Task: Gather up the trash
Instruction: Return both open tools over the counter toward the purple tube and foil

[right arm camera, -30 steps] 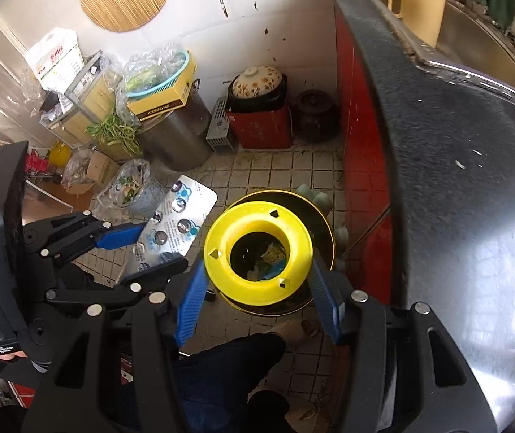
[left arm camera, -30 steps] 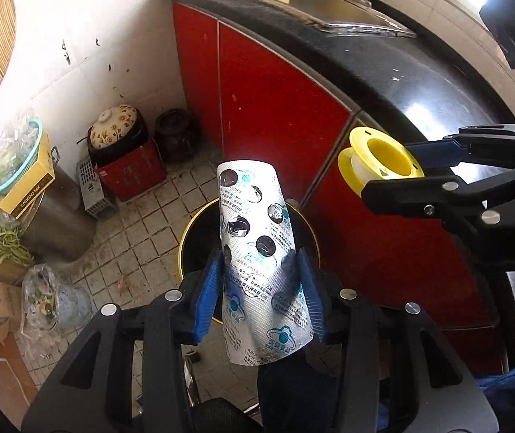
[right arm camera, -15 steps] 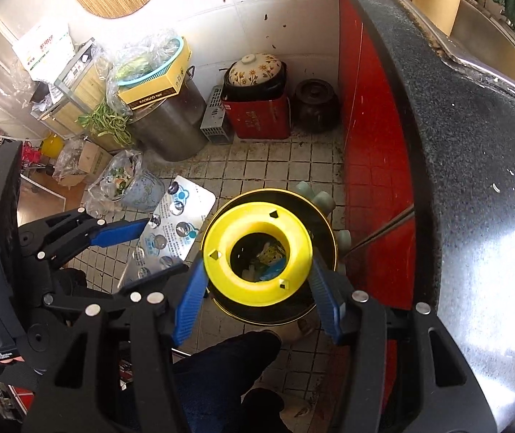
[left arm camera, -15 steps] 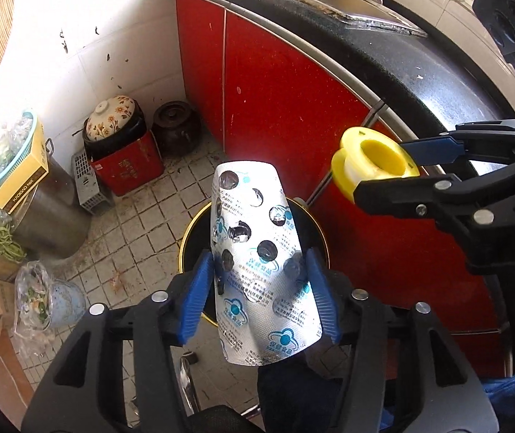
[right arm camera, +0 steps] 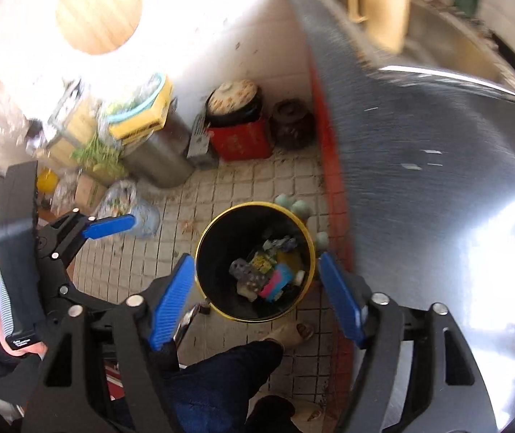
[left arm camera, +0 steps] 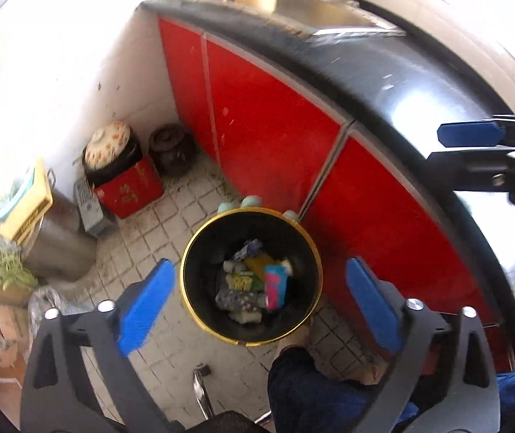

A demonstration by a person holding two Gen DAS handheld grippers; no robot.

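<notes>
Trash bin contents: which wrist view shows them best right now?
Left wrist view: the trash bin sits larger and nearer centre, its wrappers sharper. In the right wrist view the bin shows smaller, its contents blurrier.

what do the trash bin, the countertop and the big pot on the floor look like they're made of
Trash bin: smooth black wall with a shiny gold rim, probably plastic or painted metal.
Countertop: glossy dark slab with fine speckles and a bright window glare, likely polished stone.
Big pot: dull grey sheen, looks like brushed steel or aluminium.

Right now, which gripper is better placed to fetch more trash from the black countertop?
Probably the right gripper: open and empty like the left gripper, but the black countertop lies on its side; the left sits above the gold-rimmed black bin.
</notes>
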